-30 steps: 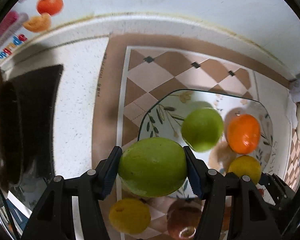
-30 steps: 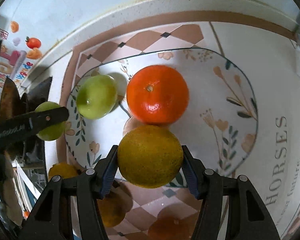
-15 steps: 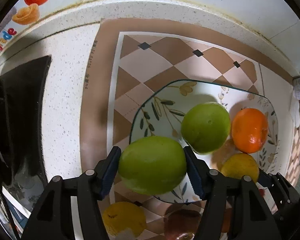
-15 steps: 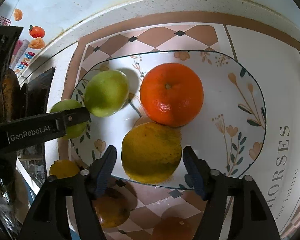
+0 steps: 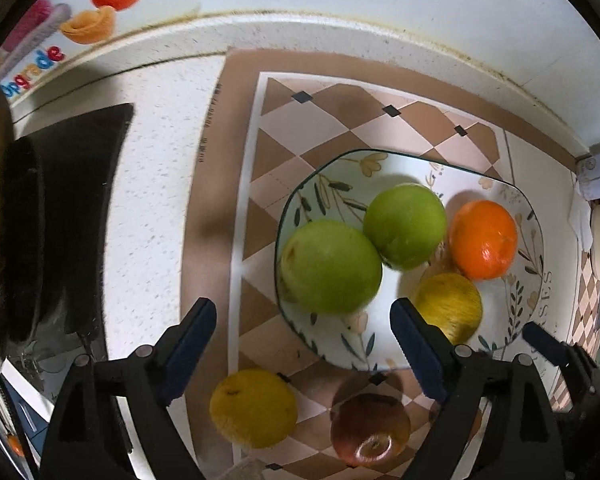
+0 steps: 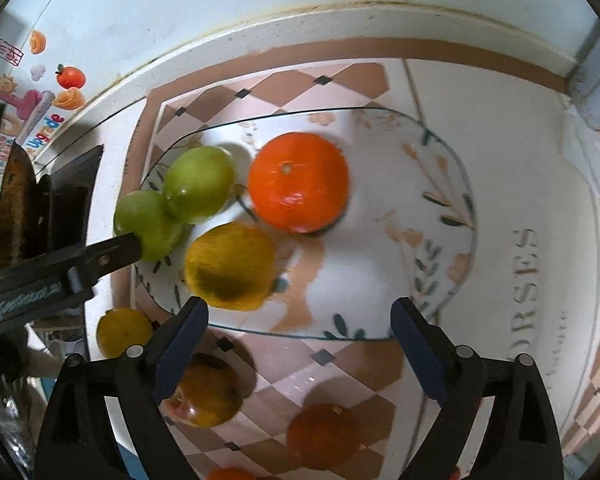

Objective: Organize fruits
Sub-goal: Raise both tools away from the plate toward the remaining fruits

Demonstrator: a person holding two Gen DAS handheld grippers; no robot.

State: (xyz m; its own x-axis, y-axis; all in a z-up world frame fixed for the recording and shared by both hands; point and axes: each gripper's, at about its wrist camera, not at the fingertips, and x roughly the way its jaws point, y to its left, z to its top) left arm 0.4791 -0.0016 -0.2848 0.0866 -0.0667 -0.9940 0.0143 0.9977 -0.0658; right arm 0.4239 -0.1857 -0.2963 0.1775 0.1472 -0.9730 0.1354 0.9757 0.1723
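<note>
A floral plate (image 5: 340, 174) (image 6: 440, 240) lies on a checkered mat. On it rest two green fruits (image 5: 332, 266) (image 5: 406, 226), an orange (image 5: 483, 239) (image 6: 298, 182) and a yellow citrus (image 5: 449, 304) (image 6: 230, 266). My left gripper (image 5: 302, 336) is open and empty, just in front of the nearer green fruit. My right gripper (image 6: 300, 334) is open and empty, near the plate's front rim. Its tip shows in the left wrist view (image 5: 548, 346).
Off the plate on the mat lie a yellow citrus (image 5: 254, 408) (image 6: 124, 332), a reddish apple (image 5: 370, 430) (image 6: 204, 394) and a small orange (image 6: 322, 436). A dark stove edge (image 5: 80, 208) is at left. A wall with stickers (image 5: 100, 4) runs behind.
My left gripper has opened and let the green fruit rest on the plate. My right gripper has opened wide and drawn back from the yellow citrus, which now lies on the plate.
</note>
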